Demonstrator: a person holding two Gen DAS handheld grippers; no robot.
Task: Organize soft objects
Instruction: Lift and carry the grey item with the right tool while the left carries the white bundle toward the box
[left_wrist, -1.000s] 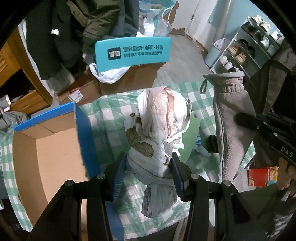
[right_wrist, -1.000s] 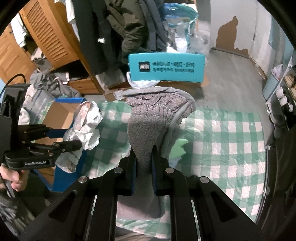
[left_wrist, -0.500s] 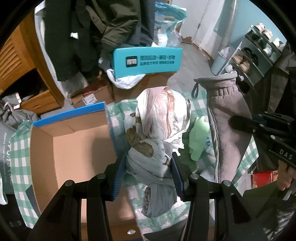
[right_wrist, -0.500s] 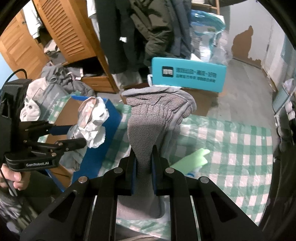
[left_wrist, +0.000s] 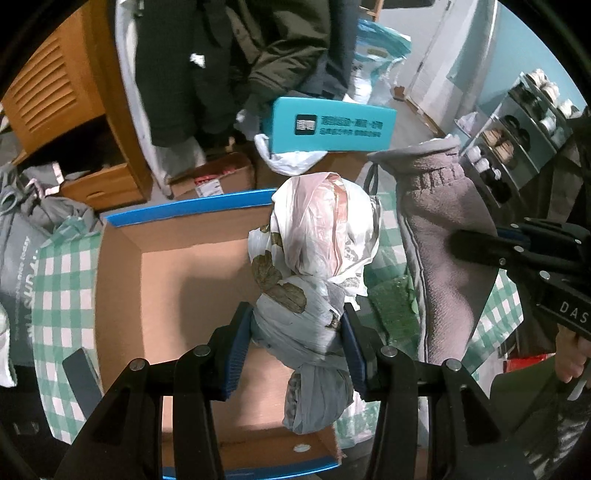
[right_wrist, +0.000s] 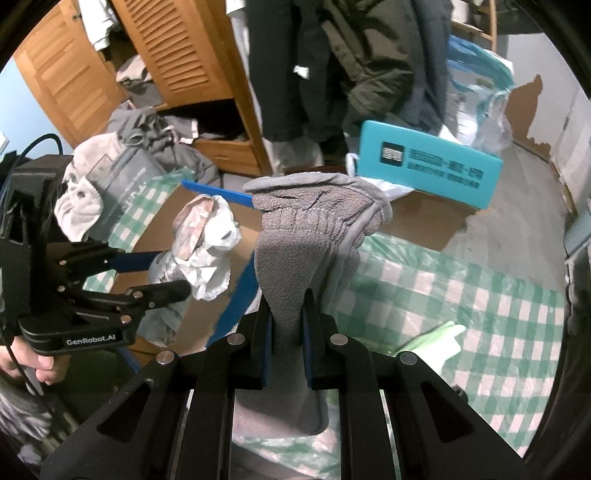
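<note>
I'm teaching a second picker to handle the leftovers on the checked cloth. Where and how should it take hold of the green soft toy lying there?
Grip the green soft toy across its narrow middle, coming straight down from above. It lies flat and elongated on the checked cloth with bare cloth around it, so fingers can close across its short width. Its shape is blurred here, so this is a best guess.

the knotted plastic bag hides part of the cardboard box's right wall, the grey fleece covers much of the green soft thing, and the teal box's lettering blurs unreadable
</note>
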